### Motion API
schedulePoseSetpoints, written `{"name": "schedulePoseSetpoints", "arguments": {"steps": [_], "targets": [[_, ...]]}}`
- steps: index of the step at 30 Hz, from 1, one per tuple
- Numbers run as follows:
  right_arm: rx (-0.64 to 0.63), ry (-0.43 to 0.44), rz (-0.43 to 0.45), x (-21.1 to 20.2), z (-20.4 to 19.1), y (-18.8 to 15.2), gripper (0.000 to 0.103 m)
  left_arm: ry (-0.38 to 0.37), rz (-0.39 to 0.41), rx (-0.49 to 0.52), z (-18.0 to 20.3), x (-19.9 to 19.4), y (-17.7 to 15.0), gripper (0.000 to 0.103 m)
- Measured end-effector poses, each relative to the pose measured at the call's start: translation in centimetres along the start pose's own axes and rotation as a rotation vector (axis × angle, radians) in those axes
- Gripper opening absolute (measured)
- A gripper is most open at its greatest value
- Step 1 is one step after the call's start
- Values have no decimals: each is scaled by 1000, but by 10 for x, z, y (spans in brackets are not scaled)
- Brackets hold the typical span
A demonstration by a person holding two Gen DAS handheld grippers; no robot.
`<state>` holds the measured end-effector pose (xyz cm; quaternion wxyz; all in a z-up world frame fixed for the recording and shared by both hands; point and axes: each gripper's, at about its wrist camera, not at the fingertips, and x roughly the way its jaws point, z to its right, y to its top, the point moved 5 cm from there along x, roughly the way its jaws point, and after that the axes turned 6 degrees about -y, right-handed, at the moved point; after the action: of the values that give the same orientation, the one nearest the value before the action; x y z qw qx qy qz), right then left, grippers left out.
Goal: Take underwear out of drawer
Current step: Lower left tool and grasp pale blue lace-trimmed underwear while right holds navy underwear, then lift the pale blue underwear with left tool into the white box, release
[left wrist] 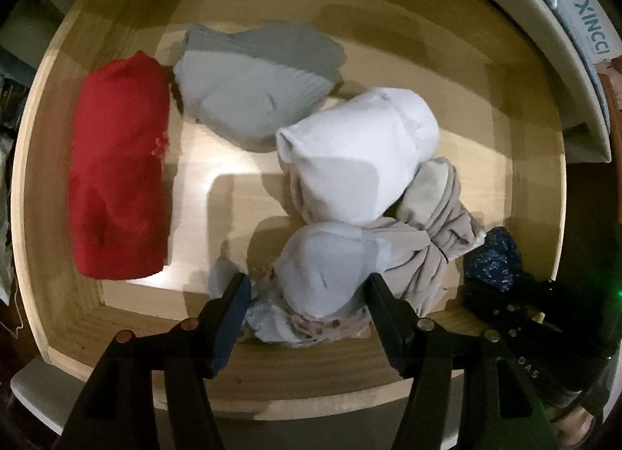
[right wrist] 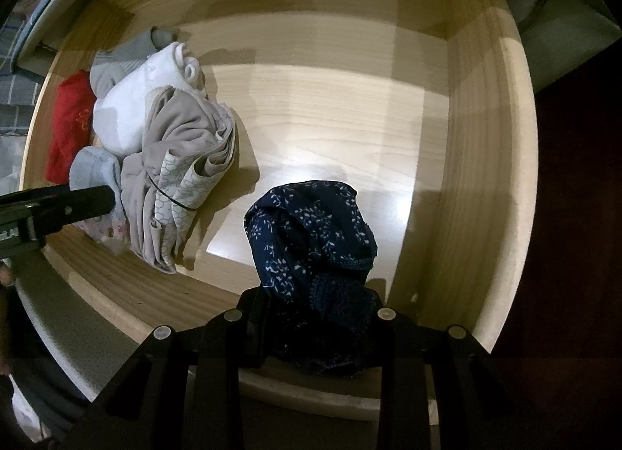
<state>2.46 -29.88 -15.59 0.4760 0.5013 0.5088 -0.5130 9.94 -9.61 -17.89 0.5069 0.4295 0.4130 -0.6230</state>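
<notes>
Nearest my right-hand lens, the right tongs (right wrist: 317, 317) were clamped on the navy floral underwear (right wrist: 311, 240), which bunched up between the two fingers and hung just inside the drawer's near wall. I judged that piece secured and ready to be lifted clear.

My left tongs (left wrist: 305, 294) stood apart, one finger on each side of a pale blue-grey bundle (left wrist: 326, 267) that sat over a small floral-printed piece (left wrist: 311, 323) against the near wall. I could not tell whether the fingers touched the cloth.

Outward from there, inside the wooden drawer (left wrist: 272, 380):
- a white folded garment (left wrist: 357, 154) directly beyond the pale bundle, touching it;
- a beige bundle (left wrist: 435, 224) tied with a dark band, to its right;
- a grey ribbed garment (left wrist: 252, 80) toward the back;
- a red folded garment (left wrist: 120, 185) at the far left, its long axis running front to back, apart from the rest.

The relation that mattered: the pale bundle lay straight ahead of the left tongs, already between the fingers, so a closing squeeze and an upward pull seemed to be all the next move required. The right tongs were well to the right of that cluster, with bare drawer floor between.
</notes>
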Motion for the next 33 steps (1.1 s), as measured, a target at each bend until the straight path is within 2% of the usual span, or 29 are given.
{"name": "schedulePoseSetpoints", "arguments": {"steps": [6,10,12,18,28,33], "targets": [[2,0,-3,5,-4,2,27,11,-7,3,-1,3,2,63],[2,-1,-4,5,-4,2,27,86,-21,11,-8,7,2,62],[2,0,-4,5,-4,2,27,88,-16,21,-9,9,2,47],[-1,-2,-6,5,-5,2,27,81,5,41,-11,5,0,34],[-5,-10,-14,10,-10,3,27,95,47,82,-3,-10,-8,30],[-6,-15,-17,13,-12,3,27,100,99,109,3,-28,-12,30]]}}
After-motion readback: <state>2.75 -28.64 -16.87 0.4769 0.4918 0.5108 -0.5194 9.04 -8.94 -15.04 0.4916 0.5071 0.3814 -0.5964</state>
